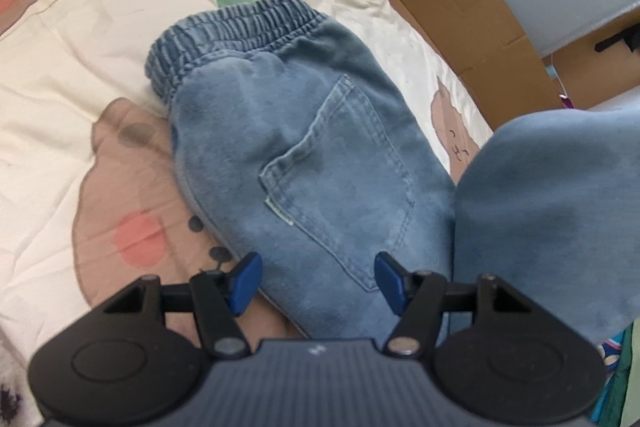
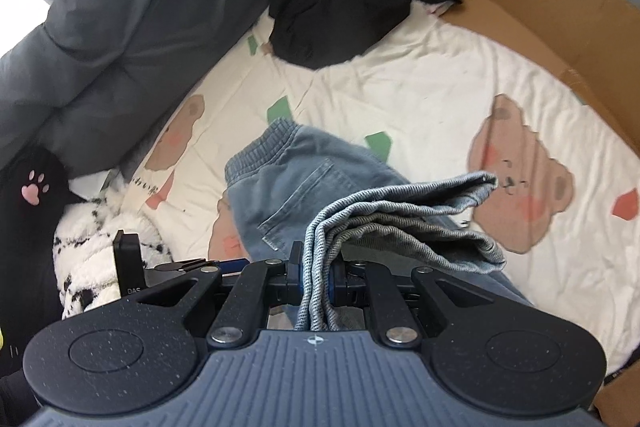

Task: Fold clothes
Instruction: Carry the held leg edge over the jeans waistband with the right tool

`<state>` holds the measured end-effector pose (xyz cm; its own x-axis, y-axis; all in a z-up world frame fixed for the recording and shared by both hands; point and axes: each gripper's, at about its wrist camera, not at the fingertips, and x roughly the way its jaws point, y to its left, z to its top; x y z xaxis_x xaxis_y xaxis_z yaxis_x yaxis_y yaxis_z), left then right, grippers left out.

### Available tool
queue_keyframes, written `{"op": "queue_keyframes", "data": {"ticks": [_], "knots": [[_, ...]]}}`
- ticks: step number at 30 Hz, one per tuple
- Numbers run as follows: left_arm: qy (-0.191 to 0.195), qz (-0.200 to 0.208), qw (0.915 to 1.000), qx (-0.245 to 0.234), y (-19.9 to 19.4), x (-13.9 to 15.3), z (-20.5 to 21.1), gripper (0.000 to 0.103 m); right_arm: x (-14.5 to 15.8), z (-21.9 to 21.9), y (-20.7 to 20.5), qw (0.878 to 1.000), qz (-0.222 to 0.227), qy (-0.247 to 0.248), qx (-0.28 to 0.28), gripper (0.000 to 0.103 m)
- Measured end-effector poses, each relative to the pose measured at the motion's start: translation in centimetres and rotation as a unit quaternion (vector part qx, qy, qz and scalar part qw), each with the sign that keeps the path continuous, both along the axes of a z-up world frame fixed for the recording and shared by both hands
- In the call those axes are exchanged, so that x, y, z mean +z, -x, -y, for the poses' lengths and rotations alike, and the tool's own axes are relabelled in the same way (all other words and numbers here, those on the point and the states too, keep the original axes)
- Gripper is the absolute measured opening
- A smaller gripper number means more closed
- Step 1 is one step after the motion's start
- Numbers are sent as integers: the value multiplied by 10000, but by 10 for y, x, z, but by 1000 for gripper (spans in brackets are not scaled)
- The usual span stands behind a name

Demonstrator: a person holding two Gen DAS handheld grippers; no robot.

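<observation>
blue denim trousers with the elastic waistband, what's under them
The blue denim trousers lie on a cream bedsheet printed with brown bears. One bear's edge shows beside them; the rest beneath is covered.

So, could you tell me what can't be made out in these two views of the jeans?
- Left wrist view: the jeans legs run under the left gripper.
- Left wrist view: the lifted denim is blurred and cut off at the right edge.
- Right wrist view: the right gripper hides the clamped cuff ends.

A cream bear-print bedsheet (image 2: 420,87) carries the blue jeans (image 1: 280,155), a black garment (image 2: 332,23), a grey duvet (image 2: 140,7) and a spotted fluffy blanket (image 2: 96,251).
</observation>
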<state>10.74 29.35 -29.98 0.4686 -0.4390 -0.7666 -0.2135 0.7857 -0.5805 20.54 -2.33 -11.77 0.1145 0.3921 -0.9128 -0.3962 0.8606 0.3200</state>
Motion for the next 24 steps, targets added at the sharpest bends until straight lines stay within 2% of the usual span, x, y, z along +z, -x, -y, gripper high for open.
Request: {"op": "queue_keyframes", "data": {"ticks": [6, 17, 24], "knots": [[3, 52, 9998, 177, 8, 1, -11, 65, -41, -24, -13, 9990, -384, 18, 210, 10], [-78, -19, 9992, 390, 18, 4, -29, 65, -109, -93, -33, 9949, -765, 11, 664, 10], [-119, -73, 9986, 517, 22, 3, -38, 65, -140, -134, -31, 9910, -964, 117, 924, 13]]}}
